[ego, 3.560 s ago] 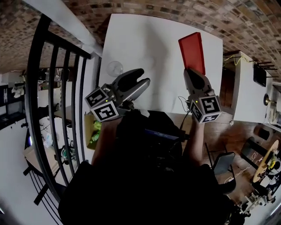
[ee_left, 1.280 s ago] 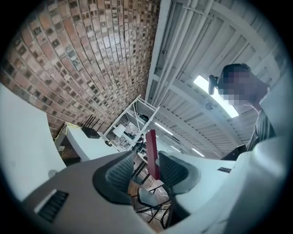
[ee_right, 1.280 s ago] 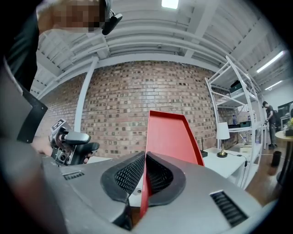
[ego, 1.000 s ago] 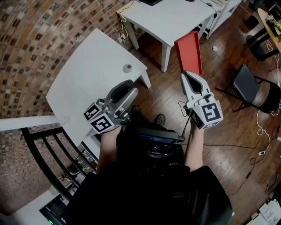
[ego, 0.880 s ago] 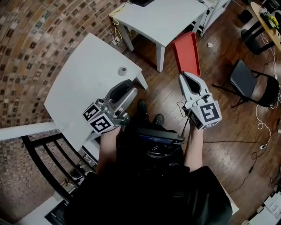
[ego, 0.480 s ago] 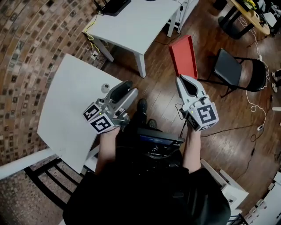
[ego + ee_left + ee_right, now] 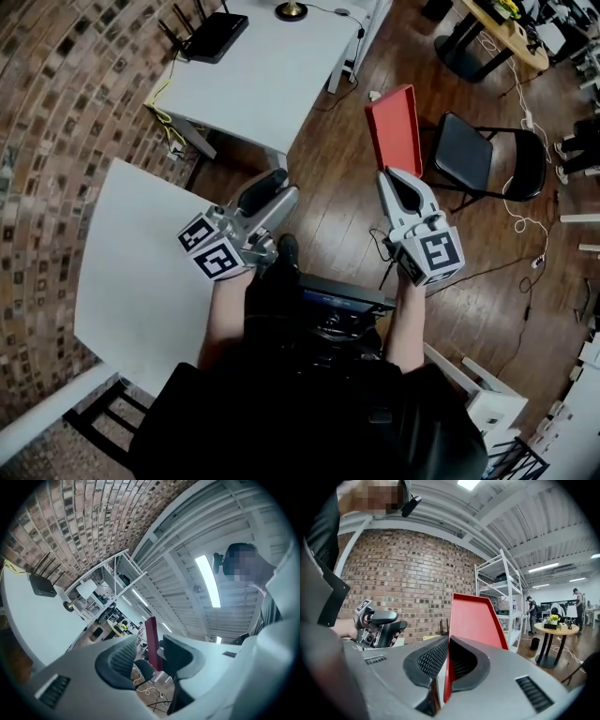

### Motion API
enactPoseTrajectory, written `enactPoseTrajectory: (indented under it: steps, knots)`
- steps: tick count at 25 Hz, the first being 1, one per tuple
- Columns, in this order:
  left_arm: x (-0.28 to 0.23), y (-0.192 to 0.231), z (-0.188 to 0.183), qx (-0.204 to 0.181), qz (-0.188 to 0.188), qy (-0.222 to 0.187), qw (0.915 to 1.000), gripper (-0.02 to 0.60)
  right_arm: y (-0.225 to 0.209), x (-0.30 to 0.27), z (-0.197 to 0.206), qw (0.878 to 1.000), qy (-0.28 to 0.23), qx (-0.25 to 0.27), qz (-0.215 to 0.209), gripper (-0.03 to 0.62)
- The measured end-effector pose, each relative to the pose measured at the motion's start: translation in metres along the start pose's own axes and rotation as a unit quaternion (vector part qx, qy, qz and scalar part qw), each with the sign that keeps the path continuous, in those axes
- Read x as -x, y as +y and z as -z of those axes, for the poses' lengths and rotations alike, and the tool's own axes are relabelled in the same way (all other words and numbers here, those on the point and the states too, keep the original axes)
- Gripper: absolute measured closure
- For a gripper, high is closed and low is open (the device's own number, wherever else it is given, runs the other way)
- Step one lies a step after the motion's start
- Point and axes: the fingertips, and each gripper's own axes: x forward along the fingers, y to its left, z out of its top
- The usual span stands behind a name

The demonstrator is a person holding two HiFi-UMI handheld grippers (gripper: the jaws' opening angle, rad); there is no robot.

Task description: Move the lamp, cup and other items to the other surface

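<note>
Gripping the red tray by its near edge, your right gripper has its jaws pinched tight on it; the tray stands on edge out ahead, over the wooden floor. Your left gripper is empty, jaws moderately apart. Ahead lies a white table bearing a black router; another white table sits at your left.

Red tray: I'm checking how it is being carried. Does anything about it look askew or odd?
Yes: the red tray stands on edge, pinched by one rim in the shut right tongs, over the wood floor rather than lying flat. No damage or spill shows.
</note>
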Motion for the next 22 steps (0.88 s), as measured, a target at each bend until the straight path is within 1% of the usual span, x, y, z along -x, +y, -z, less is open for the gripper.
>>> enactPoseTrajectory:
  steps: [7, 14, 18, 22]
  knots:
    - [-0.015, 0.039, -0.028, 0.012, 0.02, 0.004, 0.9997, 0.377, -0.009, -0.042, -0.01, 1.0, 0.005, 0.008, 0.017, 0.556]
    - [-0.014, 0.069, -0.043, 0.022, 0.03, 0.012, 0.9993, 0.377, -0.007, -0.075, -0.009, 0.999, 0.017, 0.013, 0.028, 0.556]
    - [-0.013, 0.079, -0.047, 0.029, 0.031, 0.013, 0.999, 0.377, -0.004, -0.087, -0.004, 0.999, 0.026, 0.015, 0.026, 0.556]
    - [-0.019, 0.085, -0.052, 0.029, 0.029, 0.014, 0.9991, 0.377, -0.009, -0.096, -0.006, 0.999, 0.03, 0.02, 0.023, 0.556]
